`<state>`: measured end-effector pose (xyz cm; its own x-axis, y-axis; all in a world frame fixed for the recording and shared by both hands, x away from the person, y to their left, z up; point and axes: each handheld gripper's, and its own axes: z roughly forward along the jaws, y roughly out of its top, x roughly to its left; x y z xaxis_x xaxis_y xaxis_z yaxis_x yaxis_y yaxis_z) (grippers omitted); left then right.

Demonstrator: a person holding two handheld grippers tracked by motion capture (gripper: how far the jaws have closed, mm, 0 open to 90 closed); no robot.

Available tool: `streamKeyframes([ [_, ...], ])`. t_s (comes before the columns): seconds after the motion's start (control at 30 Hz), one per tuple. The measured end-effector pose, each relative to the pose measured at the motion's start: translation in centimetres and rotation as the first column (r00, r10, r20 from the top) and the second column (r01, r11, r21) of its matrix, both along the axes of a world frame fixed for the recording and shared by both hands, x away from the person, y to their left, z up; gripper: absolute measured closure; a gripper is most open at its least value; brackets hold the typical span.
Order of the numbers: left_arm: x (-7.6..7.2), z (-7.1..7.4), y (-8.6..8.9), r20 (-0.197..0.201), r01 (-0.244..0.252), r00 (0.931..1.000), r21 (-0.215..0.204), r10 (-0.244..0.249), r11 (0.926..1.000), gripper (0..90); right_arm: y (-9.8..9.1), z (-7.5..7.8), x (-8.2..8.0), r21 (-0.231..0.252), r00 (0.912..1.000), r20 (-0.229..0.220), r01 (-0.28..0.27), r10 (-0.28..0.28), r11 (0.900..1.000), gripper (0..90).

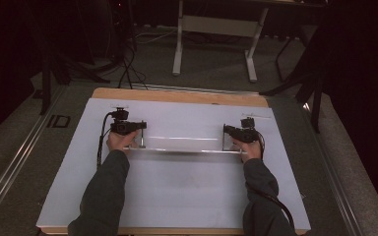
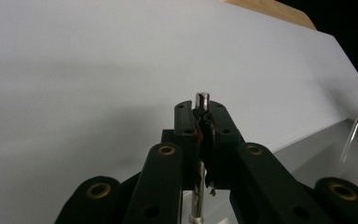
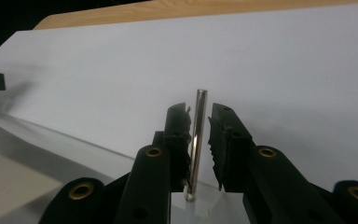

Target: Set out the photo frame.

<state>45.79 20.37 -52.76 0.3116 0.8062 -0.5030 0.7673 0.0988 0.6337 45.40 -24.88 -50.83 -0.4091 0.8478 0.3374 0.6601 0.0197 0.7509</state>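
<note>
Two steel pins rise from our clear panel [image 1: 182,145]: our left gripper [image 2: 203,122] clamps the left pin [image 2: 201,100]; our right gripper [image 3: 199,122] stands parted around the right pin [image 3: 197,135].

White sheet [image 1: 177,191] on wood table [image 1: 177,94], desk frame [image 1: 216,24] bkgd

Black tongs [image 2: 202,122], seemingly grey-green sleeves [image 1: 106,189]

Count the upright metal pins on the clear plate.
2. Left pin is clamped in the left tongs at the plate's left end; right pin stands between the right tongs, unpressed, at the right end.
</note>
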Motion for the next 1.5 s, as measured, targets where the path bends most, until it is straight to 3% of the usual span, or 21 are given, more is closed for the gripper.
streamKeyframes([
  [0.13, 0.0, 0.1, 0.0, 0.001, 0.009, 1.0, 0.004, -0.009, 1.0, 85.0, -0.7, 0.3, -0.8, -0.011, 0.9992, 0.033, -0.023, 0.024, 0.9997, 72.5],
  [0.3, 0.0, 0.1, 0.0, 0.001, 0.007, 1.0, 0.006, -0.007, 1.0, 85.0, -1.6, 0.2, -2.5, -0.058, 0.9951, 0.075, -0.06, 0.064, 0.9965, 68.9],
  [0.6, 0.0, 0.0, 0.0, 0.002, 0.007, 1.0, 0.003, -0.007, 1.0, 84.9, -2.6, -0.5, -4.5, -0.087, 0.9904, 0.113, -0.069, 0.079, 0.9938, 66.2],
  [0.73, 0.0, 0.0, 0.1, 0.002, 0.006, 1.0, -0.003, -0.006, 1.0, 84.9, -2.8, -0.7, -5.1, -0.116, 0.9864, 0.115, -0.104, 0.118, 0.9878, 65.0],
  [0.93, 0.0, 0.0, 0.0, 0.003, 0.005, 1.0, 0.0, -0.005, 1.0, 84.9, -3.4, -1.2, -5.9, -0.172, 0.9789, 0.123, -0.141, 0.163, 0.975, 52.7],
  [1.13, 0.0, 0.0, 0.1, 0.001, 0.003, 1.0, -0.006, -0.003, 1.0, 84.9, -3.1, -1.3, -6.3, -0.166, 0.9629, 0.143, -0.205, 0.229, 0.9647, 44.2],
  [1.2, 0.0, 0.0, 0.1, 0.001, 0.004, 1.0, -0.006, -0.004, 1.0, 84.8, -2.5, -0.9, -6.5, -0.165, 0.9503, 0.176, -0.229, 0.257, 0.9593, 40.5],
  [1.3, 0.0, 0.0, 0.1, 0.002, 0.005, 1.0, -0.005, -0.005, 1.0, 84.9, -2.2, -0.7, -6.5, -0.163, 0.9446, 0.193, -0.236, 0.265, 0.9581, 39.3],
  [1.5, 0.0, -0.1, 0.1, 0.003, 0.007, 1.0, -0.012, -0.007, 0.9999, 84.8, -1.2, -0.4, -6.6, -0.166, 0.9173, 0.237, -0.286, 0.32, 0.9436, 35.8],
])
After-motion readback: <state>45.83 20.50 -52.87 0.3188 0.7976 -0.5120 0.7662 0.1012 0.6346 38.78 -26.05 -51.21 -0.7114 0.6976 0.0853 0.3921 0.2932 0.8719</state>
